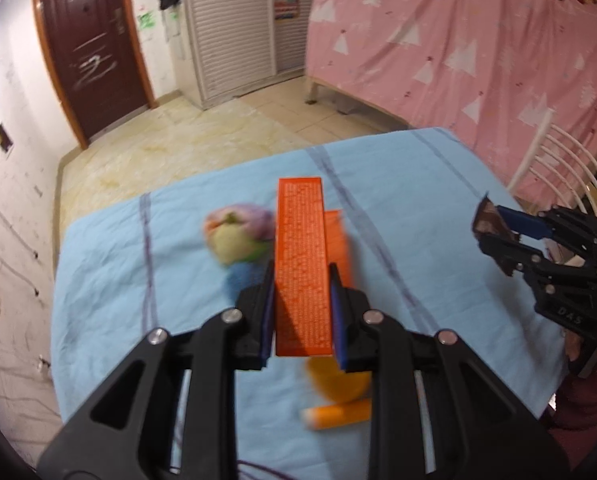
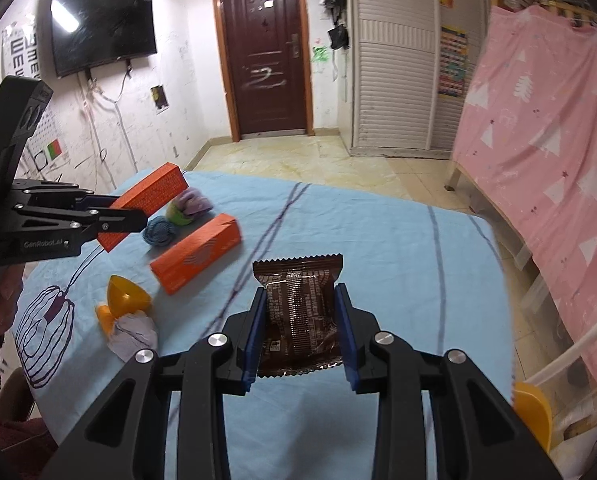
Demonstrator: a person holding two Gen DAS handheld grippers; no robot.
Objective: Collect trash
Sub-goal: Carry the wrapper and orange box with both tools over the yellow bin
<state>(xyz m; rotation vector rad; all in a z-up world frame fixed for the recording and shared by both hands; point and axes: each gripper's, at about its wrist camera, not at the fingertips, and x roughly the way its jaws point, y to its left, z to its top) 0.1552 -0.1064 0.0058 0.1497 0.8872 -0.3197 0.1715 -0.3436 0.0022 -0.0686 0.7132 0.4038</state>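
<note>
My left gripper (image 1: 301, 270) is shut on a long orange box (image 1: 300, 220) and holds it above the blue-clothed table (image 1: 110, 280). From the right wrist view this left gripper (image 2: 126, 210) hangs at the left with the same box (image 2: 154, 188) tilted up. My right gripper (image 2: 300, 290) is shut on a brown snack packet (image 2: 298, 304), lifted off the cloth. The left wrist view shows the right gripper (image 1: 492, 228) at the far right with the packet (image 1: 484, 220). A second orange box (image 2: 198, 254) lies on the table.
On the cloth lie a blue roll (image 2: 160, 231), a green and purple bundle (image 2: 186, 206), a yellow cup (image 2: 124, 290) and a crumpled lavender paper (image 2: 132, 334). A white chair (image 2: 570, 344) and a pink-draped bed (image 2: 558, 160) stand to the right. A dark red sleeve (image 2: 2, 420) shows at the left.
</note>
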